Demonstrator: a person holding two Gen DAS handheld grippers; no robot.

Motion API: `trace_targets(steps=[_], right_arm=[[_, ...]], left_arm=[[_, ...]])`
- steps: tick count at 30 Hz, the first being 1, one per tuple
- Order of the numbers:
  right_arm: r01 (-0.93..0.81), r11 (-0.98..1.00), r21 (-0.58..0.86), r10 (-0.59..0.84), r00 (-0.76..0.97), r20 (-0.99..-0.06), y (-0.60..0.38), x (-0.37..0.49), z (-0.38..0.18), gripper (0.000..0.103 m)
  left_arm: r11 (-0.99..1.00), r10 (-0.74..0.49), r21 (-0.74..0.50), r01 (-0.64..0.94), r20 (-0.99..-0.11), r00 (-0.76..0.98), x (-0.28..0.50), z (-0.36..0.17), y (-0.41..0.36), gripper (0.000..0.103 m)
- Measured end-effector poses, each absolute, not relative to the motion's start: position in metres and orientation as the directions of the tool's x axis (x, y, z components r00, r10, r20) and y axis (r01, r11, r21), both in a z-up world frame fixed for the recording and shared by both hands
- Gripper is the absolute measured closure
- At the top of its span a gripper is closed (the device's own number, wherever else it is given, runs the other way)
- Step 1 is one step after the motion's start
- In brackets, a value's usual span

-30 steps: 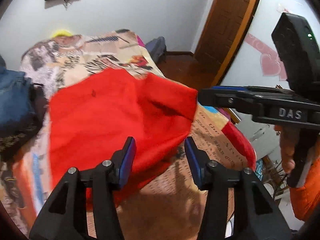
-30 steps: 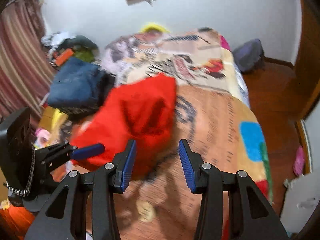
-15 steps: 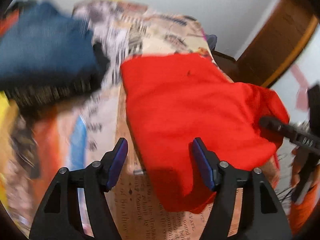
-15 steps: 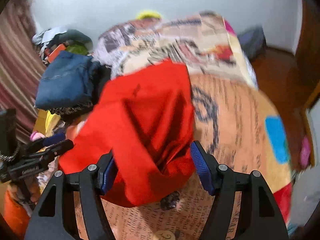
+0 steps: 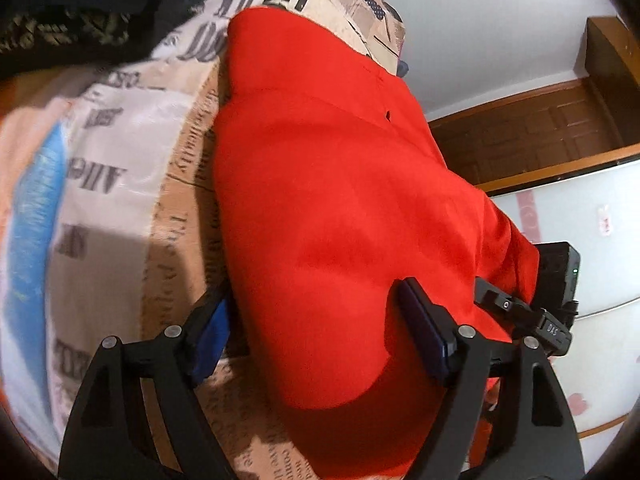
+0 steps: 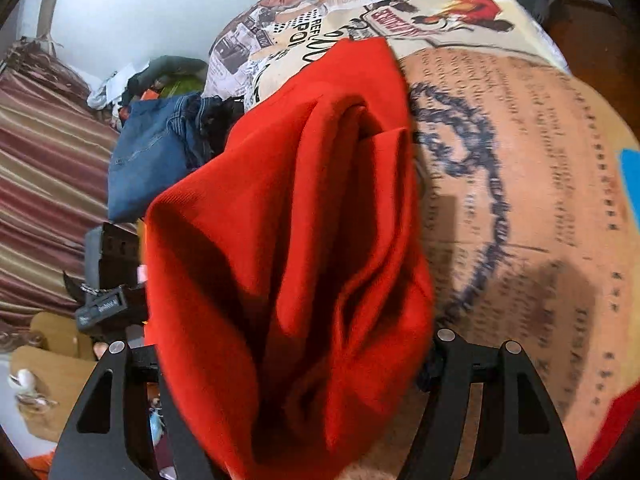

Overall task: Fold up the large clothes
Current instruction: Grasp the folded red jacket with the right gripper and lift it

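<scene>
A red garment (image 5: pixel 340 208) lies bunched on a bed whose bedspread (image 5: pixel 120 152) is printed with newspaper text and cartoon panels; in the left wrist view the cloth runs from the far middle of the bed down to the near edge, its surface mostly smooth with a small dark mark near the far right; the left hand-held gripper (image 5: pixel 316 336) stands wide open, its left blue pad beside the garment's left edge over the bedspread and its right blue pad pressed against the top of the red cloth, so the near part of the garment sits between the two fingers without being pinched; just right of it, partly under the cloth's right edge, the other black tool shows with a small green light; in the right wrist view the garment (image 6: pixel 288 220) is creased into deep lengthwise folds and fills the space between the fingers of the right hand-held gripper (image 6: pixel 288 368); those fingers are spread far apart, their tips hidden by the cloth; to the far left lies a pile of folded jeans (image 6: pixel 148 160) with darker clothes beside it, and a striped curtain (image 6: pixel 44 184) hangs at the left edge.
</scene>
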State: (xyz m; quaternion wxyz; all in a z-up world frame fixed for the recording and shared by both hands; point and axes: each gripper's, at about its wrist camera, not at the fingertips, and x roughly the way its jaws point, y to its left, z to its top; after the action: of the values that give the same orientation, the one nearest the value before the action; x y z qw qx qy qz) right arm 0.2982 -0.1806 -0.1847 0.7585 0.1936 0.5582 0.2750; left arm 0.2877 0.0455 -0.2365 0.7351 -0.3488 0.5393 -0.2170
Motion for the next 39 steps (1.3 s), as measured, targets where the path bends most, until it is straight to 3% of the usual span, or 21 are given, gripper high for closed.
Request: trace_targets(steps=[4,6,8,11,17,24,29,34,39], right_arm=[[-0.172,0.736,0.655,0.677,0.219,-0.703,-0.182,0.301,-0.186,0.055],[-0.179,0.732,0.658,0.681,0.225,-0.697,-0.183,0.299,-0.180,0.069],[-0.200,0.730,0.654,0.684,0.234,-0.691,-0.182,0.300,-0.171,0.074],[-0.257,0.751,0.609,0.660,0.254,-0.707,-0.170,0.297,-0.150,0.077],[-0.393,0.745,0.539,0.663,0.344,-0.665,-0.136,0.300,-0.080,0.081],[-0.576,0.679,0.456,0.728,0.447,-0.520,-0.059,0.320,0.018,0.081],[-0.665,0.598,0.447,0.797,0.439,-0.414,0.016,0.349,0.050,0.081],[-0.677,0.555,0.484,0.825,0.374,-0.423,0.089,0.386,0.014,0.081],[-0.630,0.561,0.537,0.797,0.236,-0.556,0.142,0.418,-0.078,0.081]], left_arm=[[0.646,-0.706,-0.761,-0.050,-0.622,0.339,0.290,-0.237,0.043,0.029],[0.652,-0.700,-0.757,-0.039,-0.620,0.354,0.289,-0.230,0.043,0.040],[0.661,-0.696,-0.750,-0.013,-0.619,0.364,0.287,-0.218,0.044,0.058],[0.670,-0.695,-0.742,0.032,-0.612,0.377,0.285,-0.195,0.047,0.073],[0.729,-0.641,-0.668,0.150,-0.589,0.492,0.283,-0.108,0.074,0.077],[0.804,-0.525,-0.552,0.223,-0.480,0.703,0.295,0.014,0.152,0.078],[0.868,-0.402,-0.458,0.191,-0.425,0.811,0.307,0.060,0.219,0.078],[0.920,-0.261,-0.384,0.074,-0.464,0.847,0.336,0.043,0.287,0.078],[0.946,-0.183,-0.323,-0.042,-0.632,0.753,0.366,-0.050,0.335,0.076]])
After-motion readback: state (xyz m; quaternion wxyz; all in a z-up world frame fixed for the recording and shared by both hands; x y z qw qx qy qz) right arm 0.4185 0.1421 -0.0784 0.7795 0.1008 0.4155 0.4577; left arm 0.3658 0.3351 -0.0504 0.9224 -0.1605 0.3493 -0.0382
